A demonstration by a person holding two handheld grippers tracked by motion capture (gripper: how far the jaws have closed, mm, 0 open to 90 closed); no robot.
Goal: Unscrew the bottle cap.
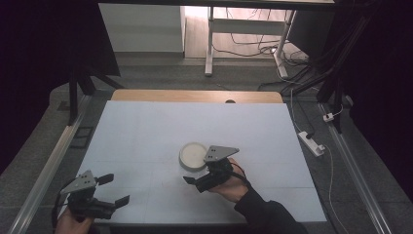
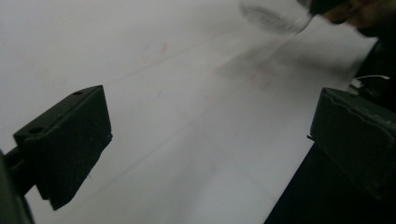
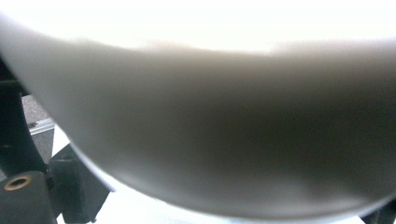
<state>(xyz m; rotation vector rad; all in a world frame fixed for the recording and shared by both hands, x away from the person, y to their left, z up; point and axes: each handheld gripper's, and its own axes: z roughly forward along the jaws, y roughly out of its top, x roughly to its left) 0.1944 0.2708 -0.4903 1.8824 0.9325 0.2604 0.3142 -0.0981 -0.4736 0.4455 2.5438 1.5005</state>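
A small round white bowl (image 1: 193, 156) is seen a little below the middle of the high view, on the white table (image 1: 146, 131). It looks empty, and it sits flat on the table. In the right gripper view its curved wall (image 3: 224, 140) is so near that it is blurred and takes up most of the frame. In the left gripper view it is seen at the top, a bit right of the middle (image 2: 273, 16), blurred and far off.

The right gripper (image 1: 197, 183) is held just beside the bowl, at its lower right in the high view, with a hand (image 1: 234, 187) wrapped around its back. The grey plate on top partly covers the bowl's edge. Whether the bowl's rim is pinched cannot be told; the jaws are mostly hidden by the bowl. It is probably held this near so the bowl can be gripped or moved.

The left gripper (image 1: 117, 190) is seen at the lower left of the high view, well apart from the bowl. Its jaws are spread wide and nothing is held between them. In its own view, bare table is seen between the two black jaws. It is likely kept out of the way there.
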